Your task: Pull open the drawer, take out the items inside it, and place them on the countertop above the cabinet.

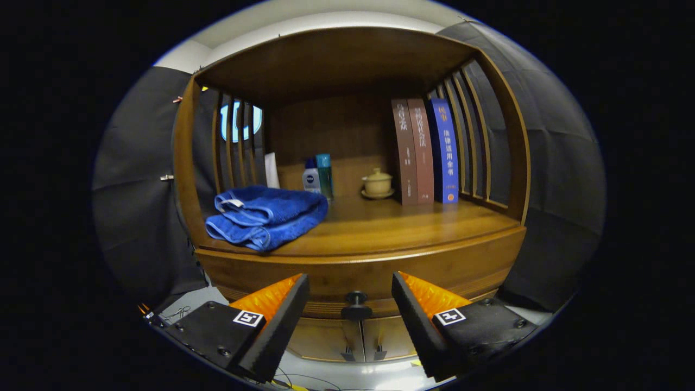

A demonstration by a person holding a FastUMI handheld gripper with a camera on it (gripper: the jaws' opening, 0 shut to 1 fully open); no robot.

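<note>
Wooden cabinet fills mid-frame, its surface loaded already. Drawer is seen shut, lower centre. Tool is held spread, knob between the fingers. Probably approach stage; pinching and pulling is needed next.

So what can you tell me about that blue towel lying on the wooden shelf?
The blue towel looks like soft terry cloth, folded into a thick stack of several layers with lighter blue piping along its edges and a small white tag on top. It lies flat on the left part of the wooden countertop, its front corner hanging slightly over the edge. Behind it stand two bottles. Nothing grips it; the open gripper sits lower, flanking the drawer knob.
</note>
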